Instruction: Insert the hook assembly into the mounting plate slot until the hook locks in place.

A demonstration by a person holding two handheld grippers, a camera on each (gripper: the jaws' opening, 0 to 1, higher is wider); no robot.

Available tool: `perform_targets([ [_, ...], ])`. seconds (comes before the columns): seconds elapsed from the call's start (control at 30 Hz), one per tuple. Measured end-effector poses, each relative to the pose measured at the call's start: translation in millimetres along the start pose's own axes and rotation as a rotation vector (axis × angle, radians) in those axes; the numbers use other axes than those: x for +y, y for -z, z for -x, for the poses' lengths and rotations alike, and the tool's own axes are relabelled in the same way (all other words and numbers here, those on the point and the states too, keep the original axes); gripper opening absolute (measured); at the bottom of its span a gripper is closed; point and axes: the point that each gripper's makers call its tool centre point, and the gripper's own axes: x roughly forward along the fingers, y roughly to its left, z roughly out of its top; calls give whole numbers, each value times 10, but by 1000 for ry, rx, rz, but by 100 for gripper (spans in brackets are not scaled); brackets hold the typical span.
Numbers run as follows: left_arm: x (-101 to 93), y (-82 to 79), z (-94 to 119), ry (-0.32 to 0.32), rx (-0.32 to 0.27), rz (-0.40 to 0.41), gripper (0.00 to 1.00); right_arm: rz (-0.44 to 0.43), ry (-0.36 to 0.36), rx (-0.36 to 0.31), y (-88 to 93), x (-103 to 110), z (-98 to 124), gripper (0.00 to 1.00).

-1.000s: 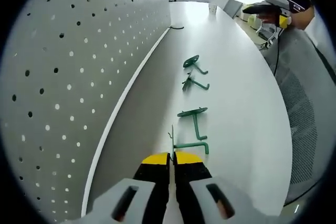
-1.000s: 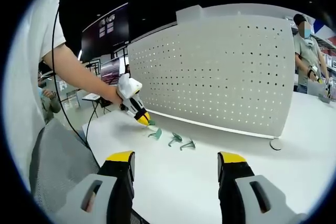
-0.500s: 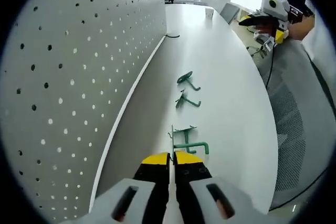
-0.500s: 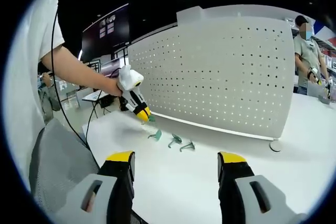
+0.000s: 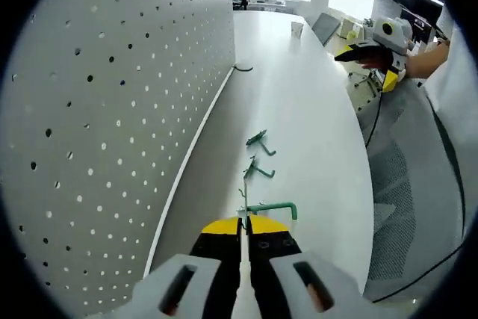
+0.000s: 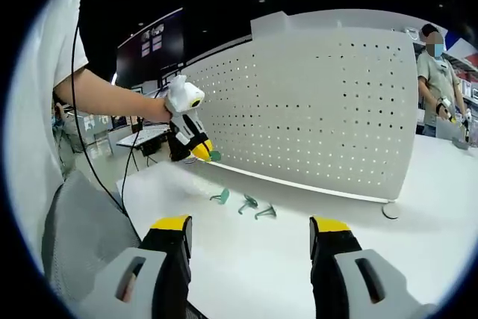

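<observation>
Green hooks (image 5: 258, 156) are lying on a white table (image 5: 314, 117) (beside a pale grey board (image 6: 321, 102) dotted with holes).

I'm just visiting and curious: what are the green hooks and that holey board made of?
The hooks look like bent metal wire with a green coating: thin, stiff, evenly coloured. The board seems to be painted sheet metal, pale grey, matt, with regular punched holes; plastic can't be ruled out. The left gripper holds one hook.

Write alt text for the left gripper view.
The left tongs are shut on a green hook, held above a white table beside a grey pegboard. Two more green hooks lie on the table ahead.
</observation>
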Motion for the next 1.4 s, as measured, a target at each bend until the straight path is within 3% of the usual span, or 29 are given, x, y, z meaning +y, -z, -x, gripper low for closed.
perform_targets([
  [0.3, -41, -274, 174, -8, -24, -24, 1, 9, 0, -11, -50, 17, 7, 62],
  [0.57, -51, -495, 307, -28, -82, -34, 1, 17, -2, -25, -107, 21, 5, 62],
  [0.63, -56, -566, 345, -30, -119, -23, 1, 17, -2, -30, -133, 17, 2, 62],
  [1.03, -93, -763, 535, -66, -237, 16, 1, 59, -15, -65, -365, 61, -36, 61],
  [1.4, -142, -839, 594, -74, -263, 31, 1, 92, -28, -105, -580, 145, -53, 59],
])
